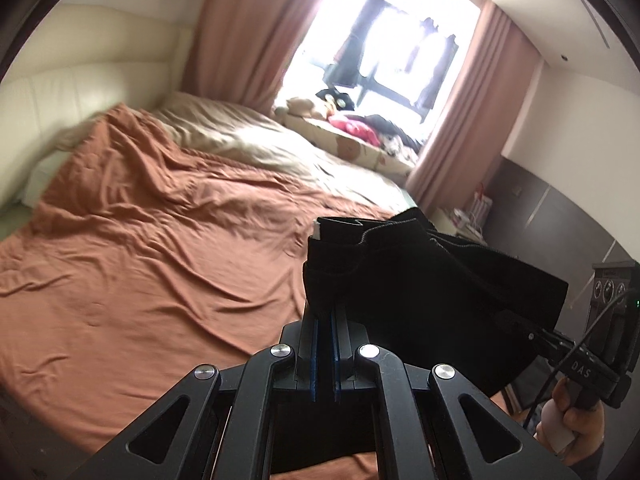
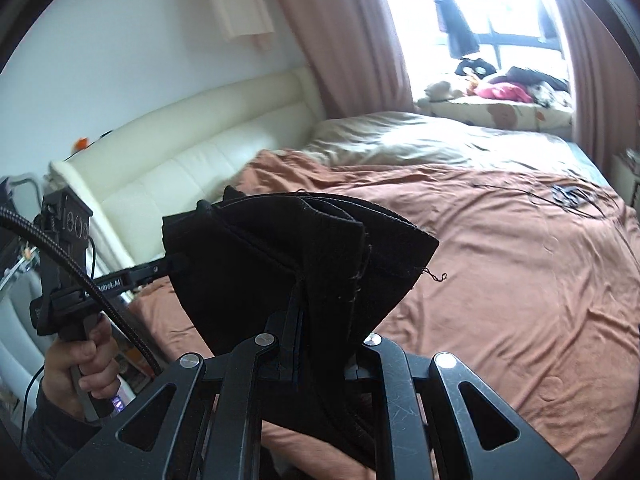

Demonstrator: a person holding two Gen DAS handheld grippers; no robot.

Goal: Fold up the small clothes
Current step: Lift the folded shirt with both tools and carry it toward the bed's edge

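Black cloth [image 1: 440,280] hangs bunched in the air above the bed [image 1: 160,240], pinched by both your left fingers [image 1: 320,248] and right fingers [image 2: 298,280], so laying flat and folding seem left.

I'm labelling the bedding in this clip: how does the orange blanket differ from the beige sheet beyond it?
The orange blanket is rust-coloured and covers the near part of the bed; the beige sheet is pale and lies at the far side by the window. The orange blanket lies in softer light, while sun falls bright on the beige sheet. A dark cable lies on the orange blanket; none shows on the beige sheet. Both are wrinkled.
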